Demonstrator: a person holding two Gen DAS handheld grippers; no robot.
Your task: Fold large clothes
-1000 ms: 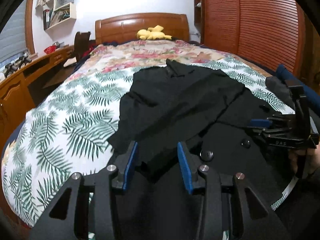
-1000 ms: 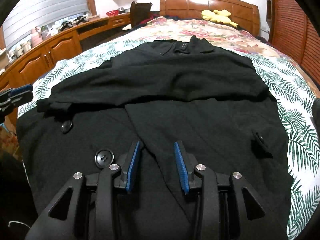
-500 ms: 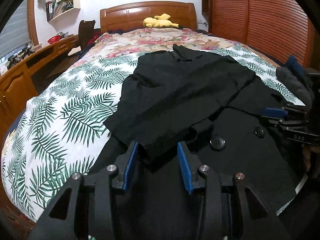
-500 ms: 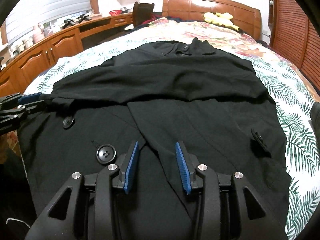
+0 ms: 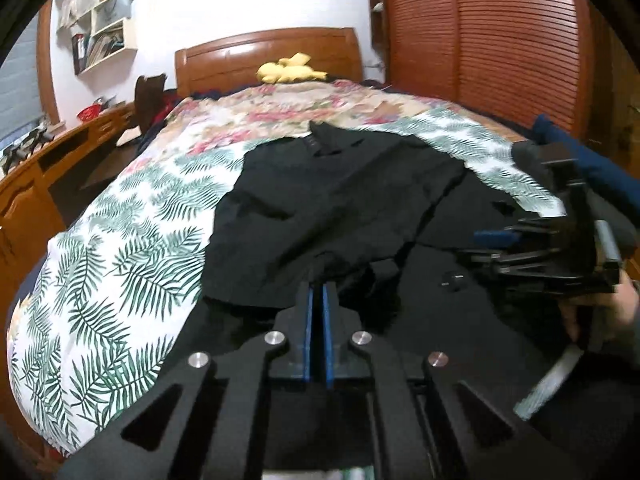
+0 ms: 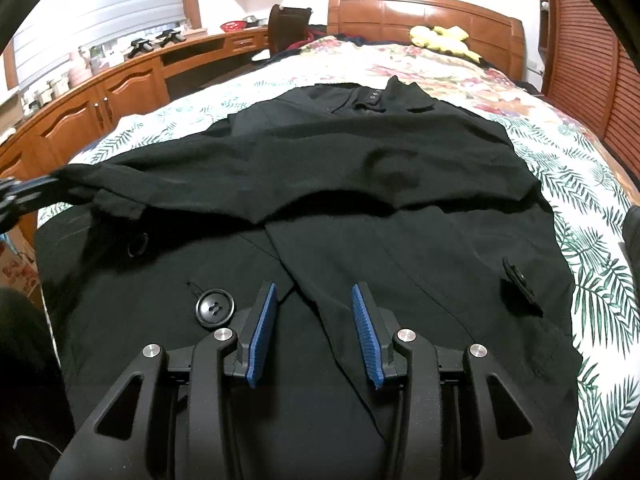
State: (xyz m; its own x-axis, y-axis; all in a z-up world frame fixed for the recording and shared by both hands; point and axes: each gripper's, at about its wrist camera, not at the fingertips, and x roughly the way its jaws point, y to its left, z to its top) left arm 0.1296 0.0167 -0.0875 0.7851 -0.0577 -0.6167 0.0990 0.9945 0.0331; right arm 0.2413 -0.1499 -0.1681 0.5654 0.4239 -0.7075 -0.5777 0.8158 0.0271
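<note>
A black coat [image 6: 360,168] lies spread on the bed with its collar toward the headboard. One sleeve [image 6: 240,176] is folded across the chest. My left gripper [image 5: 317,296] is shut on the sleeve's end, with dark cloth pinched between its blue pads. In the right wrist view the left gripper [image 6: 20,196] sits at the left edge, and the sleeve is stretched out to it. My right gripper [image 6: 312,308] hangs open over the coat's lower front, just right of a large black button [image 6: 215,307]. Nothing is pressed between its pads.
A palm-leaf bedcover [image 5: 120,260] shows around the coat. A yellow plush toy [image 5: 286,72] rests by the wooden headboard [image 6: 424,8]. A wooden desk with cupboards [image 6: 100,96] runs along the left. Louvred wardrobe doors [image 5: 500,40] and dark blue clothes [image 5: 560,136] are on the right.
The left gripper's jaws have closed onto the sleeve cloth and moved, drawing the sleeve end out to the left and slightly up. The right gripper has stayed in place, open.
</note>
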